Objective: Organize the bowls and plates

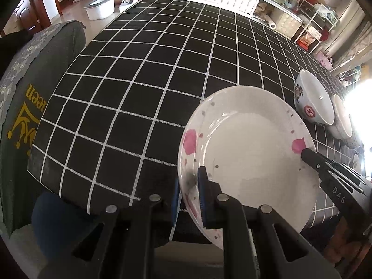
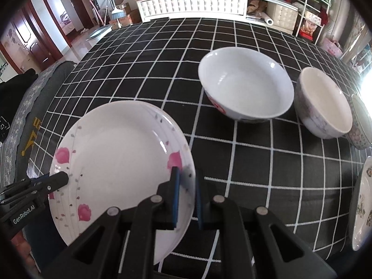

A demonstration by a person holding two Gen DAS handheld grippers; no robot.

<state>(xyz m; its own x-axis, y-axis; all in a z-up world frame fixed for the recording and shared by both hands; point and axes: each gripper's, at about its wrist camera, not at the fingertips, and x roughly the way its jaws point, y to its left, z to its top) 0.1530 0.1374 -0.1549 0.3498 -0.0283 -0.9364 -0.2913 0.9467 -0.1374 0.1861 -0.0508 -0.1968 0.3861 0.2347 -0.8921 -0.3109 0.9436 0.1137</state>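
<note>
Home dining room – checked tablecloth (image 2: 255, 162), cluttered sideboard (image 2: 193, 7) (tufted)

White tufted sideboard (image 2: 193, 5), tiled floor (image 1: 69, 14)

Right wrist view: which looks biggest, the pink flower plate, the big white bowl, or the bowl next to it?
1. pink flower plate, though it is nearest the camera, so partly unsure.
2. big white bowl.
3. smaller bowl beside it.

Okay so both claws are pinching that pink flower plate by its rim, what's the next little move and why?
Probably carry the pink-flower plate toward the floral plate at the table's right edge, to stack them. Left claw and right claw each clamp opposite rims, the plate looks tilted, and the bowls sit farther back.
</note>
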